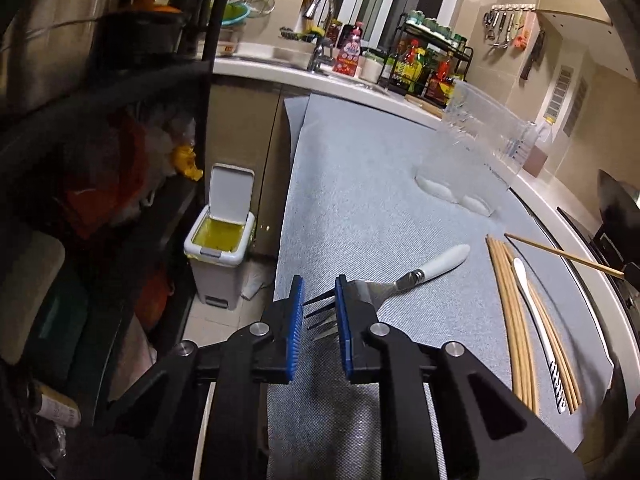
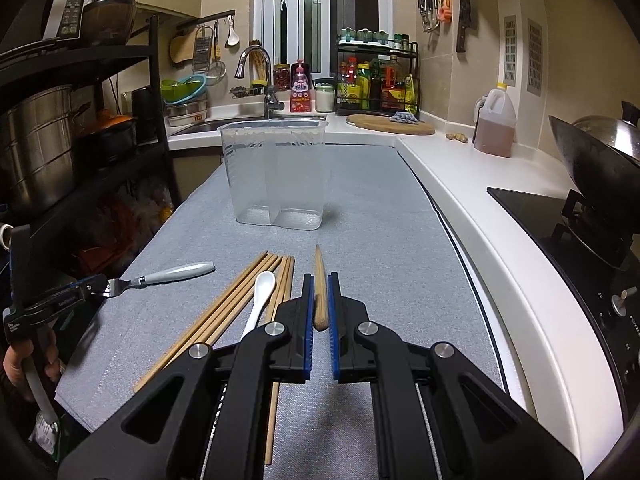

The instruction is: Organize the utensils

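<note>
The left gripper (image 1: pixel 320 308) sits at the near left edge of the grey mat (image 1: pixel 360 184). The tines of the fork (image 1: pixel 400 280) lie between its blue pads with a visible gap on one side — contact cannot be confirmed, so a grip cannot be told. The fork's white handle points away across the mat.

The right gripper (image 2: pixel 319 304) is clamped on a single wooden chopstick (image 2: pixel 320 276), tip pointing forward. Left of it lie the remaining chopsticks (image 2: pixel 256 284) with a white spoon (image 2: pixel 260 296) on top. The clear two-compartment holder (image 2: pixel 276 172) stands upright farther back — apart from all utensils.
</note>
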